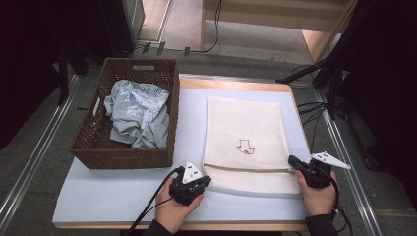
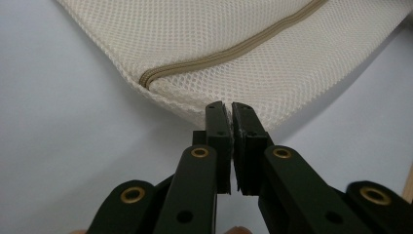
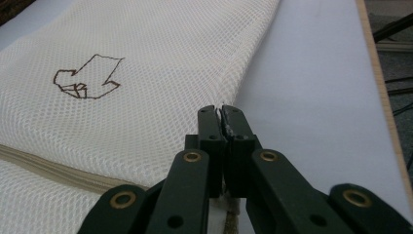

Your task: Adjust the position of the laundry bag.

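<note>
A: Where's the bag?
B: Cream mesh zip-up laundry bag lies flat on my white table mat, right of the brown wicker basket holding a crumpled grey shirt.
A: Grippers?
B: Left gripper pinches the bag's near-left edge; right gripper is clamped at the zip's right end.

Probably a lab: cables, aluminium rails.
</note>
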A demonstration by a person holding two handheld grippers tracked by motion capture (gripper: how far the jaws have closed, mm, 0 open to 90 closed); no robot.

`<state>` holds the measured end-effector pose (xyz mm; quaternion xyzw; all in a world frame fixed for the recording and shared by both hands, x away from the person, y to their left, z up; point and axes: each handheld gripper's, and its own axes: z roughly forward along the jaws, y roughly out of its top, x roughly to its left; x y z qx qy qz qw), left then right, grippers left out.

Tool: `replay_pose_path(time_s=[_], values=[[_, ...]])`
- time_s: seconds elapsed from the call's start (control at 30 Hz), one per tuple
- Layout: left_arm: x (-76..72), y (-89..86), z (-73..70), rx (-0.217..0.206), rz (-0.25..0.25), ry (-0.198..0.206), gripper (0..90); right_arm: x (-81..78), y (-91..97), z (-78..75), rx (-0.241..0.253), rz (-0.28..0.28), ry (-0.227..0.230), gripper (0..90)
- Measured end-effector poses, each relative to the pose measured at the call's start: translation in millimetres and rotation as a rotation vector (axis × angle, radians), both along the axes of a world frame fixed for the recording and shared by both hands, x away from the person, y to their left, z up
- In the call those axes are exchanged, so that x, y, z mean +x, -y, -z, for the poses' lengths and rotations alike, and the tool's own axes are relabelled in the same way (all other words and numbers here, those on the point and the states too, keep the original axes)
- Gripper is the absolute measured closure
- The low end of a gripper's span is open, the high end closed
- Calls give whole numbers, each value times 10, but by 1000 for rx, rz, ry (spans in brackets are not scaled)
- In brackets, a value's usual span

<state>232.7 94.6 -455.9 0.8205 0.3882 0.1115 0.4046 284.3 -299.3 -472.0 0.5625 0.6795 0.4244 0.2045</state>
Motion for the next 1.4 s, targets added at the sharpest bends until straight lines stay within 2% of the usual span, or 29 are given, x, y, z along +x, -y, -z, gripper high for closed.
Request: replay_pose_path(time_s=[0.7, 1.0, 1.07, 1.13, 1.17, 1.23, 1.33, 1.4], values=[[-157, -468, -21, -2, -70, 9, 868, 2, -459, 37, -18, -93, 4, 891], [-211, -580, 15, 7, -93, 0, 867, -8, -592, 38, -29, -119, 7, 892], [-219, -599, 11, -1, -98, 3, 862, -9, -600, 43, -32, -126, 10, 885], [-233, -621, -6, -10, -110, 25, 791, -24, -581, 39, -8, -122, 12, 801], [-245, -633, -20, -20, -125, 43, 713, -30, -560, 34, -2, -118, 23, 730], [-253, -664, -54, -50, -137, 62, 558, -55, -499, 12, 8, -114, 28, 673], [-250, -671, -97, -91, -136, 75, 483, -122, -395, -50, 20, -135, 32, 577], [-235, -638, -122, -104, -124, 82, 475, -188, -332, -82, 12, -128, 41, 515]])
